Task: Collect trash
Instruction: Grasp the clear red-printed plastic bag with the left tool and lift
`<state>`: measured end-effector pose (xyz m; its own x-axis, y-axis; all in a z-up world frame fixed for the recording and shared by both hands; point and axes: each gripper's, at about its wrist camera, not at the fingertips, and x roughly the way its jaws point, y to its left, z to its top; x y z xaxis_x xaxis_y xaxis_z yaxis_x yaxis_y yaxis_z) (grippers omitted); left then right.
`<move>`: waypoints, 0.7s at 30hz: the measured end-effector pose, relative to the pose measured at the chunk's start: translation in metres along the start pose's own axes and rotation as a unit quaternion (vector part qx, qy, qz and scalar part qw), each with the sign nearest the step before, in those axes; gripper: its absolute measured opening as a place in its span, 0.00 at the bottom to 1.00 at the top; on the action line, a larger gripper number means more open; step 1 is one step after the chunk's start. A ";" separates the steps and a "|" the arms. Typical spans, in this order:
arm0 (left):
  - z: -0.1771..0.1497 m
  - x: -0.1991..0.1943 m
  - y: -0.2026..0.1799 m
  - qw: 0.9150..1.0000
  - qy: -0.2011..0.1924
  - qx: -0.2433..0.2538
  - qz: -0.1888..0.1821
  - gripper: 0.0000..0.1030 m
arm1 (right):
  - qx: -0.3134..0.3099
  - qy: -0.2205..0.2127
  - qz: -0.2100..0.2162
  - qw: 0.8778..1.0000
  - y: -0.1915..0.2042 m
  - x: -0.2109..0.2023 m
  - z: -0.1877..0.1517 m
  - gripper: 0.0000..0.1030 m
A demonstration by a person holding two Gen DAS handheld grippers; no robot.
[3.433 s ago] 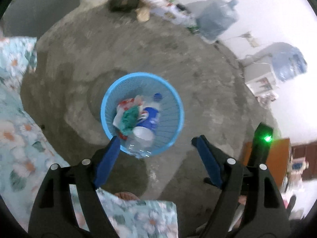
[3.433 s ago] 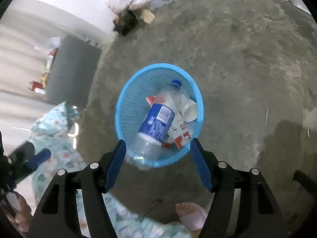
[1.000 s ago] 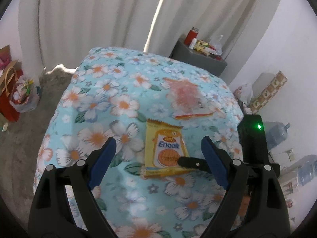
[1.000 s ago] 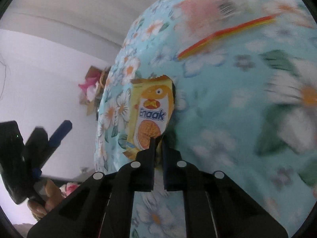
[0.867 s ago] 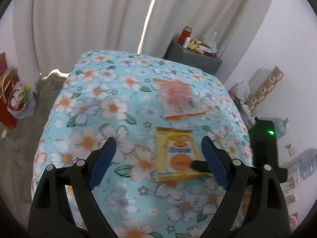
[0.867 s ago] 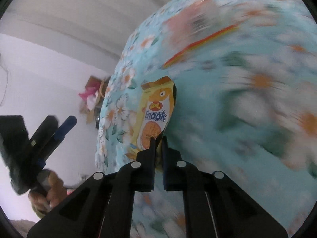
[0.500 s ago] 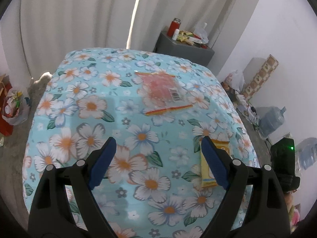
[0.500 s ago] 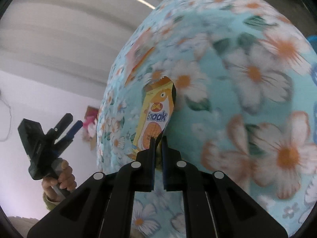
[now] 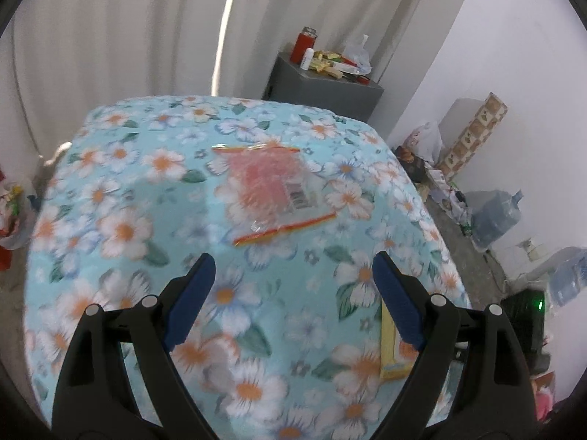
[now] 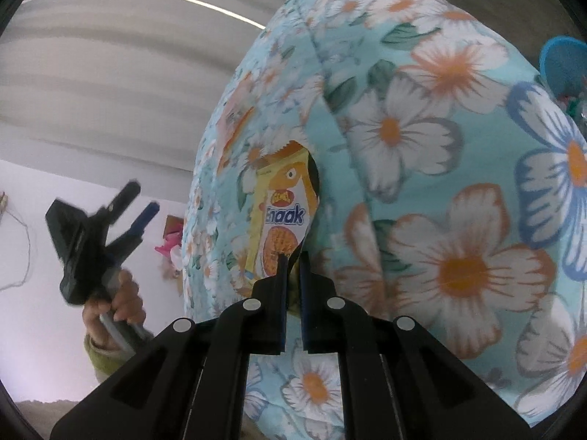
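My right gripper (image 10: 291,260) is shut on a yellow Enaak snack packet (image 10: 282,212) and holds it up beside the flowered table (image 10: 458,198). The packet also shows at the lower right of the left wrist view (image 9: 389,344). My left gripper (image 9: 293,286) is open and empty above the flowered table (image 9: 121,227), with a clear plastic bag of pink-red contents (image 9: 271,187) lying ahead of it. The left gripper also shows in the right wrist view (image 10: 137,201). The blue trash basket (image 10: 561,62) peeks out at the right edge.
A grey cabinet (image 9: 323,88) with a red can and clutter stands behind the table by the curtain. Water jugs (image 9: 495,216) and boxes line the right wall. A red bag (image 9: 11,216) sits on the floor at the left.
The right gripper has carried the yellow packet off the table toward its right edge. The left gripper has moved in closer over the table toward the clear bag.
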<state>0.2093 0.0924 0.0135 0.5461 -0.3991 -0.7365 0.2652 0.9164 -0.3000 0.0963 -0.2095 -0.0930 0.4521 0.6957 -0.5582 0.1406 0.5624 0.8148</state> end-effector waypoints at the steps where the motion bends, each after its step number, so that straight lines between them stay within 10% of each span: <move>1: 0.007 0.010 0.001 1.000 0.003 -0.004 -0.008 0.80 | 0.003 0.000 0.002 1.000 -0.002 0.000 0.001 0.06; 14: 0.061 0.137 0.077 0.987 0.090 -0.135 0.008 0.72 | 0.017 -0.001 0.009 1.000 -0.013 -0.007 0.010 0.06; 21: 0.046 0.136 0.037 0.993 0.098 -0.026 0.055 0.47 | 0.028 -0.001 0.008 1.000 -0.024 -0.010 0.010 0.06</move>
<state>0.3304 0.0709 -0.0698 0.4027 -0.2871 -0.8691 0.1690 0.9565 -0.2376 0.0971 -0.2340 -0.1057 0.4572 0.7027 -0.5451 0.1831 0.5254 0.8309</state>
